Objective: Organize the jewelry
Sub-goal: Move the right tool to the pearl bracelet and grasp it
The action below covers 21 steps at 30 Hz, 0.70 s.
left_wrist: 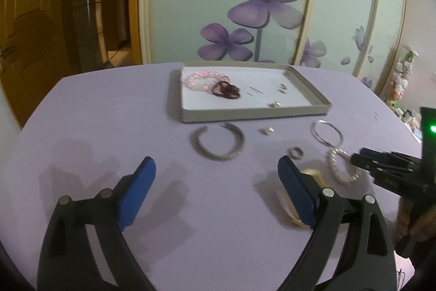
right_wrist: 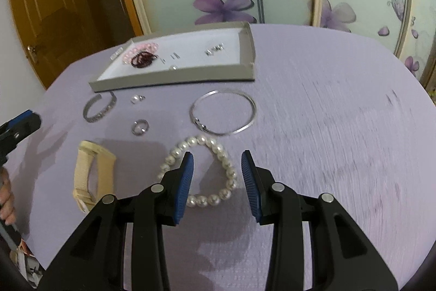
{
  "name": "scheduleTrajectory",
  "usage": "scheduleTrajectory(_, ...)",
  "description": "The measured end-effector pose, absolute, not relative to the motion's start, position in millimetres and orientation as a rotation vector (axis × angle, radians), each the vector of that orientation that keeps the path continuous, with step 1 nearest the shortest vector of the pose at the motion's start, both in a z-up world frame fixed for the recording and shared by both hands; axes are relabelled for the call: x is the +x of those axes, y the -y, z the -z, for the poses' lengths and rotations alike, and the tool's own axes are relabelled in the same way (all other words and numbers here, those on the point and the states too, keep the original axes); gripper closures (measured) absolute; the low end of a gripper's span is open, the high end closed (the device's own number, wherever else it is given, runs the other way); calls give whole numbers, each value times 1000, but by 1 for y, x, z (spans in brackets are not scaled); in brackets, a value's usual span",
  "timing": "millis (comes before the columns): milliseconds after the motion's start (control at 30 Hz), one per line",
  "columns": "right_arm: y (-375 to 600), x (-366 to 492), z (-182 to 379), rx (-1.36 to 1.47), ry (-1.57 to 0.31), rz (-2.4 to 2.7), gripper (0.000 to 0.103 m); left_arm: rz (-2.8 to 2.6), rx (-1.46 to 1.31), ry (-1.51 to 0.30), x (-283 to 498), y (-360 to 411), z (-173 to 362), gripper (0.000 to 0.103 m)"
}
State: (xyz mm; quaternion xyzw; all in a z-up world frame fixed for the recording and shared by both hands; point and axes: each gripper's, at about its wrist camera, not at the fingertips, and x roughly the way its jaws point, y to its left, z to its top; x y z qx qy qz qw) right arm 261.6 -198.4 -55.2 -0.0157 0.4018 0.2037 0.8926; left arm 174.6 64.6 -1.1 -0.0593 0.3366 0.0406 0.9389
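A lilac cloth-covered surface (right_wrist: 327, 127) carries everything. At its far side lies a shallow grey cardboard tray with a white floor (right_wrist: 174, 81); inside sit a pink bead bracelet (right_wrist: 141, 48), a dark red tangle of beads (right_wrist: 143, 59) lying against it, and some tiny silver pieces too small and blurred to identify.

On the cloth near the tray lie a thin silver wire hoop (right_wrist: 223, 111), a white pearl bracelet (right_wrist: 201, 171), an open silver cuff bangle (left_wrist: 218, 142), a cream-coloured band (right_wrist: 92, 176) half hidden behind the left fingers in that hand's view, and a small silver ring (right_wrist: 140, 126).

The left gripper (left_wrist: 216, 176) has its fingers spread wide over bare cloth, holding nothing. The right gripper (right_wrist: 217, 171) hovers above the pearl bracelet, fingers partly apart, not gripping it.
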Motion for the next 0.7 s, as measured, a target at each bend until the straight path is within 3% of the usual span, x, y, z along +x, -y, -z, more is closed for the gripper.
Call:
scheduleTrajectory(433, 187, 274, 66, -87, -882, -383, 65, -15, -95, -740, 167, -29, 15, 12)
scheduleTrajectory(533, 183, 276, 66, -117, -880, -364, 77, -10, -95, -751, 168, -26, 18, 12)
scheduleTrajectory(600, 182, 276, 66, -125, -878, -382, 92, -7, -96, -759, 169, -24, 21, 12)
scheduleTrajectory(700, 183, 273, 66, -137, -879, -386, 93, 1, -94, -768, 170, -19, 23, 12)
